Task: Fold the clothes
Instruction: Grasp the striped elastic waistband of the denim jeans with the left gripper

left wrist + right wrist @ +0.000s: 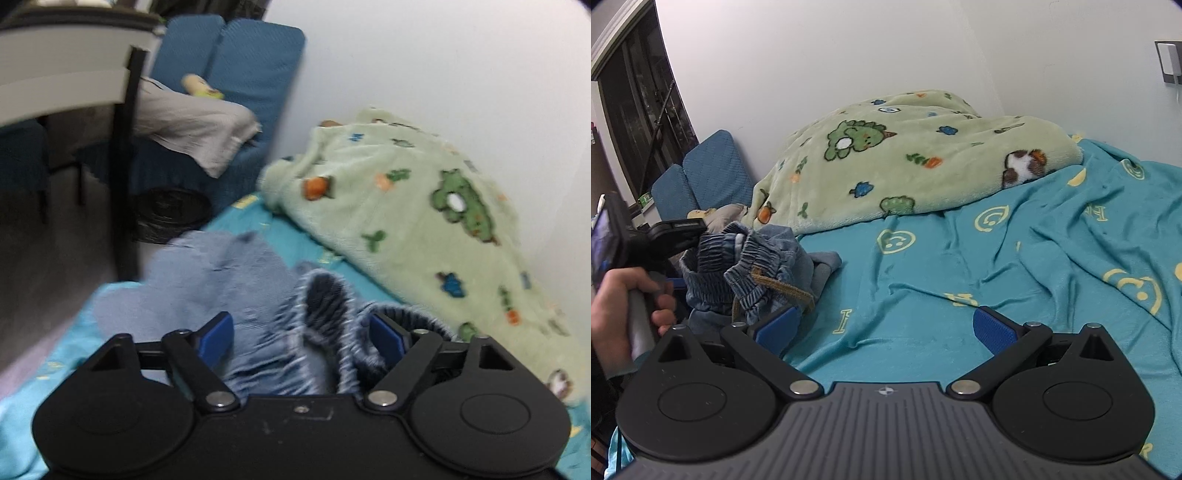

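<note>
A crumpled pair of blue denim trousers (229, 280) with a ribbed elastic waistband (325, 295) lies on the teal bed sheet (280, 236). My left gripper (303, 339) is open, its blue pads on either side of the bunched waistband, low over the cloth. In the right wrist view the same trousers (753, 266) sit at the left, with a brown drawstring hanging. My right gripper (882, 328) is open and empty over bare sheet (923, 295), its left pad beside the trousers. The left tool, held by a hand (617, 306), sits behind the trousers.
A green fleece blanket (905, 158) with cartoon prints is heaped against the white wall at the back of the bed. Blue cushions (236, 62) and a grey cloth (192, 125) lie beyond the bed end. A table with black legs (122, 166) stands at left.
</note>
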The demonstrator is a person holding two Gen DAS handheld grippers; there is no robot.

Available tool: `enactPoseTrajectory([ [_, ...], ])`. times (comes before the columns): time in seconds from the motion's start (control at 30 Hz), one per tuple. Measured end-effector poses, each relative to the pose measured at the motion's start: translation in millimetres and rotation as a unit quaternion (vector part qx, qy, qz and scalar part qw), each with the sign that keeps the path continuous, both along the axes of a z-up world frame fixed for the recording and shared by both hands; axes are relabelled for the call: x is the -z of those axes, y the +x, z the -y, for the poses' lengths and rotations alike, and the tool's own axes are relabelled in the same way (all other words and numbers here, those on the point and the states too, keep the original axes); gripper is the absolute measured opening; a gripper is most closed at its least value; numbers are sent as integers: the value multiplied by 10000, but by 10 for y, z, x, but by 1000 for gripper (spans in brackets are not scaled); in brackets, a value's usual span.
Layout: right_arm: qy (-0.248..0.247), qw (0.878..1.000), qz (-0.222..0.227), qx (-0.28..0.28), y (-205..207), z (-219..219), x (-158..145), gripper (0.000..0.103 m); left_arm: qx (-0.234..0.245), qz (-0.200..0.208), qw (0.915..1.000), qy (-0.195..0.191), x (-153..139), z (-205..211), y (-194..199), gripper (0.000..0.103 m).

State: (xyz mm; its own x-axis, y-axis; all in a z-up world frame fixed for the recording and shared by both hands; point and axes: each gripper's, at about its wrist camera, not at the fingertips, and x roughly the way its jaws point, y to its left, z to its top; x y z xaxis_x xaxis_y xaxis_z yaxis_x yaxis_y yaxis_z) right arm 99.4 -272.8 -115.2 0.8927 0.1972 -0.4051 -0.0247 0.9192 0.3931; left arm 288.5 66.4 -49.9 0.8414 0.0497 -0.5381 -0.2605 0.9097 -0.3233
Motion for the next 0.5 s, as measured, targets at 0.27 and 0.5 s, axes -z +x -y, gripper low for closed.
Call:
enactPoseTrajectory([
  [0.27, -70, 9999, 140, -44, -23, -13, -31, 103, 431, -99, 9986, 280, -143, 223, -109, 19],
  [0.5, -294, 9991, 266, -180, -83, -77, -63, 103, 1197, 228, 9912, 526, -526, 536, -817, 13],
])
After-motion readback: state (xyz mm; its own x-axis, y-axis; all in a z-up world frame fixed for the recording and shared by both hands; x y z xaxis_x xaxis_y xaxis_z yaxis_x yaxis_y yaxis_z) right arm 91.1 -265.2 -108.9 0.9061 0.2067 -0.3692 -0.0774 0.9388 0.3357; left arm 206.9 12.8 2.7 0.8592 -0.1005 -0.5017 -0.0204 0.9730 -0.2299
